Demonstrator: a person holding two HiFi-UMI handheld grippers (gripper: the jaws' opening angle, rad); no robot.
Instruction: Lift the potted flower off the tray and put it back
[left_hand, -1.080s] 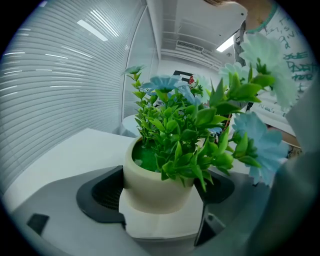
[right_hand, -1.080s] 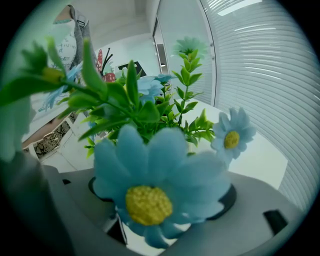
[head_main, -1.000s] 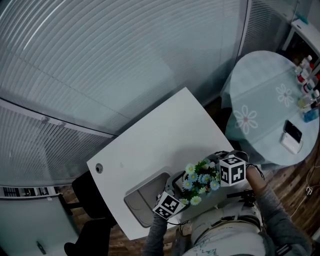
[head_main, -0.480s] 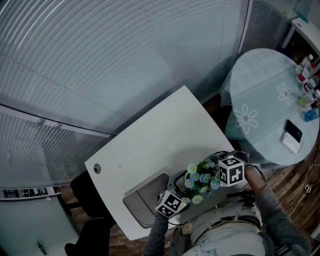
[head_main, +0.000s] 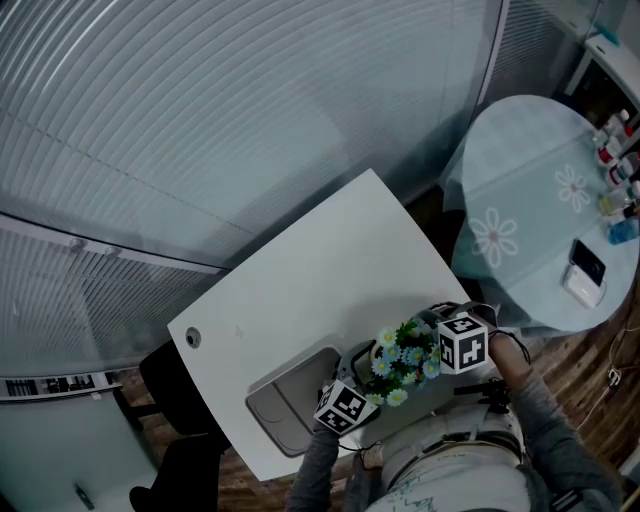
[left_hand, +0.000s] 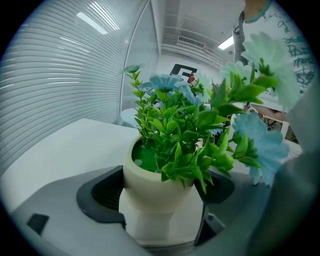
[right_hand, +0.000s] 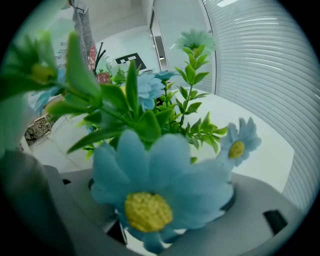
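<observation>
The potted flower (head_main: 405, 358) sits over the near edge of the white worktop (head_main: 320, 270), just beside the right end of the grey tray (head_main: 285, 395); whether it rests on the surface cannot be told. The left gripper (left_hand: 164, 192) is clamped on the cream pot, both pads against its sides. The right gripper (right_hand: 150, 200) has its jaws apart around the plant's base, where a blue blossom covers any contact.
</observation>
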